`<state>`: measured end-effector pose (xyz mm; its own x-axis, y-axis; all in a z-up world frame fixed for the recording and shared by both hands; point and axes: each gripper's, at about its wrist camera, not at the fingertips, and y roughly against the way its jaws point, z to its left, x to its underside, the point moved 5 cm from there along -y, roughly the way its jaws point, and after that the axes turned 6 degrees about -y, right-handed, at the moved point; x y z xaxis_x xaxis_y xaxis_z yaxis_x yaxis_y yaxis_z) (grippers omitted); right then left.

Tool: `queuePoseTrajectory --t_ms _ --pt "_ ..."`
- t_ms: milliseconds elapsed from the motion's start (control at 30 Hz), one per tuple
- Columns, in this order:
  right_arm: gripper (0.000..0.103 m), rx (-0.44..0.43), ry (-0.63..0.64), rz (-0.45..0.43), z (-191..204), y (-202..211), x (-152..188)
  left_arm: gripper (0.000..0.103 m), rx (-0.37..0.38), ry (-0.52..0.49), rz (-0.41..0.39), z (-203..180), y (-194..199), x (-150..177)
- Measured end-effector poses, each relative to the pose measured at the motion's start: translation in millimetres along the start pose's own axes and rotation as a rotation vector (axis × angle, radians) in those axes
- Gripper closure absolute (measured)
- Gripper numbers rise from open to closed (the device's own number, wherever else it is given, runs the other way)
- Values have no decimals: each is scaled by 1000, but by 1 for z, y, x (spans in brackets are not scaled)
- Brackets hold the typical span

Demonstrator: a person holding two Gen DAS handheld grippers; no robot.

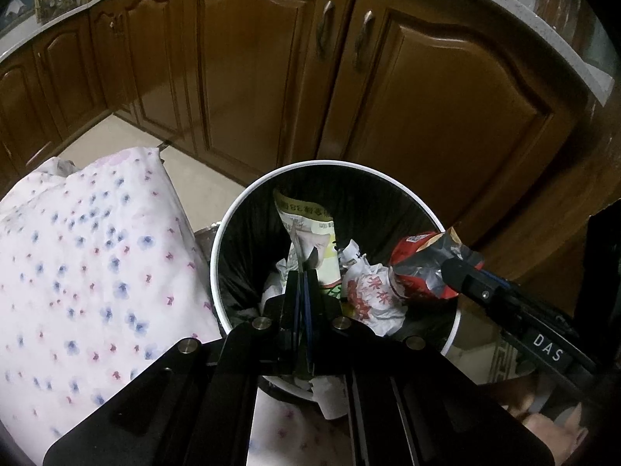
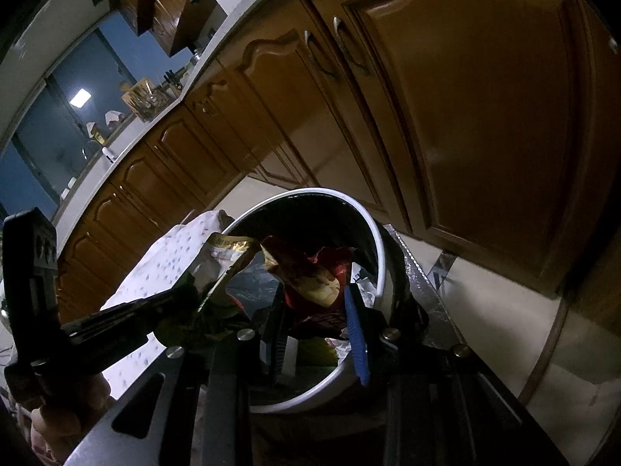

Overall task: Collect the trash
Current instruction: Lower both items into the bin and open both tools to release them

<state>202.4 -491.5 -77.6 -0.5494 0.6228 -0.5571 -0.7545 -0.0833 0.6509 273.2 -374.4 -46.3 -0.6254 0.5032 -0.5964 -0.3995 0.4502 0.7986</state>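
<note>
Over the bin (image 1: pixel 217 256) mouth, my left gripper (image 1: pixel 304 272) pinches a green-and-white wrapper (image 1: pixel 310 229); my right gripper (image 2: pixel 316 303) clamps a red snack bag (image 2: pixel 310 279); dropping is underway, I judge; next, spread both jaws.

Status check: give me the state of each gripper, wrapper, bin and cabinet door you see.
Left gripper: shut on green-and-white wrapper.
Right gripper: shut on red snack bag, over the bin.
Trash bin: upright, black liner, partly filled.
Cabinet doors: closed.
</note>
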Motion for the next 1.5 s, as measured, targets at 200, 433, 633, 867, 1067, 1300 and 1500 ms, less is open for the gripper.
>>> queuePoseTrajectory --t_ms 200,433,633,867,1067,1300,1500 --pt "75 8 3 6 1 -1 1 101 2 6 7 2 -3 0" --pt "75 22 1 15 -1 -1 -1 101 -1 11 9 4 -2 1" --pt "74 29 10 17 -1 -1 0 101 -9 19 4 5 0 5" --pt "74 32 11 17 -2 -1 0 100 -12 15 2 6 0 8" --pt "72 32 11 20 -2 -1 -1 100 -11 18 7 7 1 9" --pt "72 41 10 18 0 0 0 100 -9 22 6 7 1 8" --pt "64 35 -11 15 1 0 1 98 -1 30 11 9 2 9"
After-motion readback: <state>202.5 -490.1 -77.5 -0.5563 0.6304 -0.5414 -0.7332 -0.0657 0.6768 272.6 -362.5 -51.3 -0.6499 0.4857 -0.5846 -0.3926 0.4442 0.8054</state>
